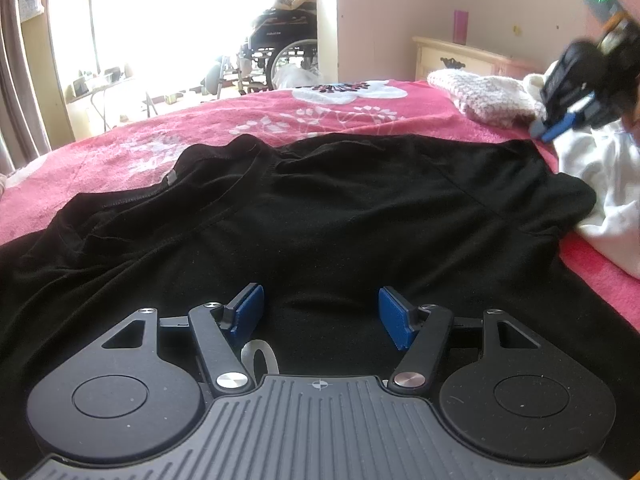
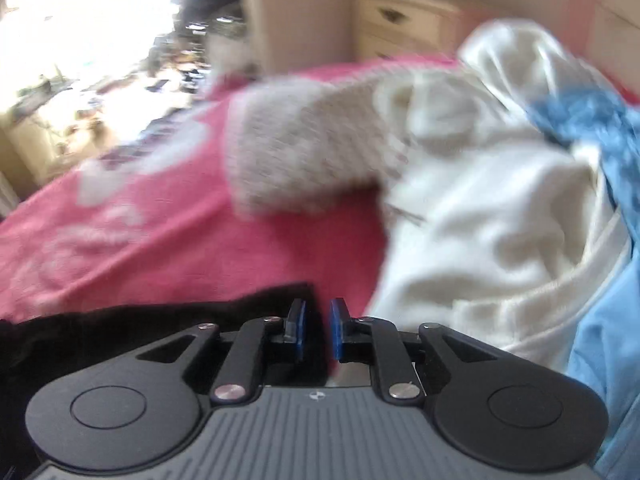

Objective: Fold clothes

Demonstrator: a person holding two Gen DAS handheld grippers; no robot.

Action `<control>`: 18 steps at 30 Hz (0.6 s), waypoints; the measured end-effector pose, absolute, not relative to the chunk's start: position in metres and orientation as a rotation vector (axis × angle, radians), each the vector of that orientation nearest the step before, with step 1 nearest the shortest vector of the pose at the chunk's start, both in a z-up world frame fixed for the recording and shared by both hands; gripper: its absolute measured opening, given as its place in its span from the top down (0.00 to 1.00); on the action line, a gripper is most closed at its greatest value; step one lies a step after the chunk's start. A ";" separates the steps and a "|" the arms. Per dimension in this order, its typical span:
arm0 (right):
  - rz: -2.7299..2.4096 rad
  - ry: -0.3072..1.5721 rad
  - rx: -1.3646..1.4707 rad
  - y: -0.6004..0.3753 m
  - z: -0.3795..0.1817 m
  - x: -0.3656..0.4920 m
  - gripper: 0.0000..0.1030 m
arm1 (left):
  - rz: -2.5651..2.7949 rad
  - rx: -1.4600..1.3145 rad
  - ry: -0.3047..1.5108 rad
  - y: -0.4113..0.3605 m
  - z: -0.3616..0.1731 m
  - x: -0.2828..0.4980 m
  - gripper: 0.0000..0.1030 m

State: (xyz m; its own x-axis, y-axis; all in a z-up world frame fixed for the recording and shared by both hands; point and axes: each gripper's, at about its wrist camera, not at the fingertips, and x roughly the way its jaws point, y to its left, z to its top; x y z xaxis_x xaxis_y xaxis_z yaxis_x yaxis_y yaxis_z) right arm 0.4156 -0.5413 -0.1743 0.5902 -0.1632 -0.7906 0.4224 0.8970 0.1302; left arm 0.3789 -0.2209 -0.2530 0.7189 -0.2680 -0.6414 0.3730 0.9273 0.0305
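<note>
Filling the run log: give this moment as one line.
left tongs open over black shirt | right tongs nearly shut, grip unclear | shirt flat on pink blanket

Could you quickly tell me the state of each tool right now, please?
Left tool: open, holding nothing, above the black T-shirt.
Right tool: nearly closed, small gap, nothing visibly held.

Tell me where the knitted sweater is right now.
In the left wrist view the knitted sweater lies far right on the pink blanket, beyond the black shirt, beside the white garment.
</note>
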 end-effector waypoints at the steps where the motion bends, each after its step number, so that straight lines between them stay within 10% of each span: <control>1: -0.311 0.872 0.323 -0.533 -0.167 0.411 0.85 | -0.363 0.162 0.692 -0.219 -0.250 0.380 0.38; 18: 0.336 0.888 0.223 -0.275 -0.101 0.396 0.78 | 0.221 -0.055 0.625 0.013 -0.199 0.308 0.39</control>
